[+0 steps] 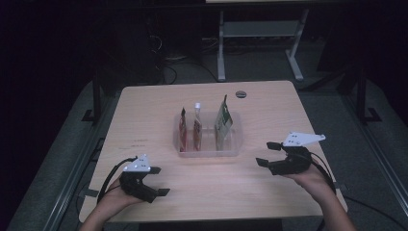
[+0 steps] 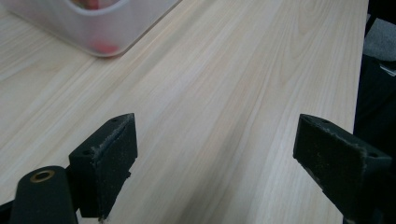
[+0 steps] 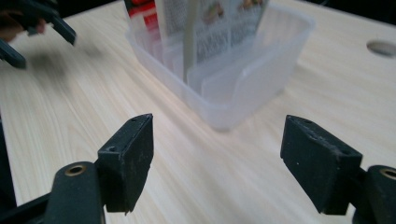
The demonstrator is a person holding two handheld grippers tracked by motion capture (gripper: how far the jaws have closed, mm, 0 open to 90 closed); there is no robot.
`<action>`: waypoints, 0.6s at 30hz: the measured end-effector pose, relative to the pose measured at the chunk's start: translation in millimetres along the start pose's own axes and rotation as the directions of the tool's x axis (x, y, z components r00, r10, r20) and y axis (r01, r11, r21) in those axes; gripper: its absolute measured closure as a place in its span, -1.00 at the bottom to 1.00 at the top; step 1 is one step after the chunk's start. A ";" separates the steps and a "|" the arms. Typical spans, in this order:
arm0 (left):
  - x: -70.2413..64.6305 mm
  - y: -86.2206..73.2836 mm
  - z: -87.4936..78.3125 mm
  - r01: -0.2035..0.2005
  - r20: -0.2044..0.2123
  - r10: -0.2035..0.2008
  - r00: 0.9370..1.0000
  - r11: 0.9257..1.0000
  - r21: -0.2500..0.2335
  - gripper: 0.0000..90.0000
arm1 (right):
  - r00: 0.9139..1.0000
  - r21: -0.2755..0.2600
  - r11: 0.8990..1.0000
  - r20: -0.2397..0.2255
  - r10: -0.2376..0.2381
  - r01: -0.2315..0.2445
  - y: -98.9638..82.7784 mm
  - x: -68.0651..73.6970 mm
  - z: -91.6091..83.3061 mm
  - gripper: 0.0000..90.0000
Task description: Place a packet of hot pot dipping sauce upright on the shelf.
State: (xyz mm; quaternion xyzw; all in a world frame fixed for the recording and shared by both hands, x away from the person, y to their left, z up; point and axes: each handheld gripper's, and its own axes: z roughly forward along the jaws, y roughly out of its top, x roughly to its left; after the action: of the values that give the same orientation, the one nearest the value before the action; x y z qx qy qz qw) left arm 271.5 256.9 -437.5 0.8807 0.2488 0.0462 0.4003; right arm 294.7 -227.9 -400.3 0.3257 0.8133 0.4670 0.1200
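Our left gripper (image 1: 162, 181) hovers low at the table's (image 1: 269, 101) near edge, jaws spread wide and empty; the clear tray (image 1: 208, 152) of packets (image 1: 223, 123) stands between; our right gripper (image 1: 267, 153) points at it, jaws apart, empty.

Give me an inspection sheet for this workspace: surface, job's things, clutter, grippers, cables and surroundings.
Surface: light wooden table, with a round port near its far edge.
Job's things: clear divided bin holding three upright pouches.
Clutter: nothing seen.
Grippers: left gripper open, holding nothing; right gripper open, holding nothing, beside the bin.
Cables: black cable trails from the left gripper.
Surroundings: dark room, white desk frame behind.
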 end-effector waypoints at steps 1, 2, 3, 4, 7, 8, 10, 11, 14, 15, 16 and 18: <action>0.9 -2.5 -1.0 0.002 -0.008 -0.002 1.000 1.000 -0.003 -0.70 | 1.000 0.006 1.000 0.002 0.001 -0.001 -3.9 -0.5 0.0 -0.45; 1.6 -4.9 -2.1 0.005 -0.017 -0.005 1.000 1.000 -0.003 -0.70 | 1.000 0.010 1.000 0.010 0.006 -0.006 -8.0 -0.7 0.1 -0.46; 2.5 -7.4 -3.3 0.004 -0.026 -0.004 1.000 1.000 -0.004 -0.70 | 1.000 0.016 1.000 0.020 0.013 -0.013 -12.0 -0.9 0.3 -0.46; 3.1 -9.8 -4.3 0.012 -0.034 -0.012 0.999 1.000 -0.005 -0.70 | 0.999 0.023 1.000 0.028 0.016 -0.017 -15.9 -1.5 0.5 -0.48; 5.3 -16.7 -7.5 0.024 -0.049 -0.025 0.999 1.000 -0.008 -0.69 | 0.999 0.039 0.999 0.038 0.029 -0.030 -27.2 -3.6 0.4 -0.54; 5.6 -19.1 -8.4 0.030 -0.054 -0.030 0.998 1.000 -0.007 -0.69 | 0.999 0.042 0.999 0.040 0.033 -0.034 -30.7 -4.9 0.1 -0.55; 6.4 -23.9 -10.5 0.036 -0.066 -0.036 0.997 0.999 -0.003 -0.69 | 0.998 0.054 0.998 0.060 0.029 -0.033 -36.5 -7.8 0.1 -0.59; 7.1 -26.2 -11.6 0.039 -0.072 -0.039 0.997 0.999 -0.004 -0.69 | 0.997 0.059 0.998 0.070 0.028 -0.032 -38.7 -9.5 0.1 -0.61; 8.9 -31.7 -15.2 0.040 -0.088 -0.040 0.995 0.999 0.002 -0.69 | 0.996 0.069 0.997 0.085 0.033 -0.038 -45.2 -15.7 1.4 -0.68; 10.4 -33.0 -16.6 0.039 -0.099 -0.037 0.994 0.999 0.010 -0.69 | 0.996 0.069 0.997 0.086 0.037 -0.043 -47.0 -17.4 1.7 -0.68; 11.3 -34.0 -17.3 0.034 -0.107 -0.032 0.994 0.999 0.014 -0.69 | 0.996 0.074 0.996 0.082 0.047 -0.053 -50.5 -19.9 2.8 -0.68; 11.9 -35.2 -18.0 0.017 -0.122 -0.014 0.992 1.000 0.022 -0.69 | 0.995 0.095 0.994 0.096 0.038 -0.047 -56.0 -22.9 5.1 -0.69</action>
State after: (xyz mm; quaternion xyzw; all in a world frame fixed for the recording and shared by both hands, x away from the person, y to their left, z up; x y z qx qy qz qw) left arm 262.7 294.4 -452.4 0.8789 0.2800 0.0941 0.3745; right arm 291.3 -258.8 -452.4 0.3703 0.8214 0.4133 0.1322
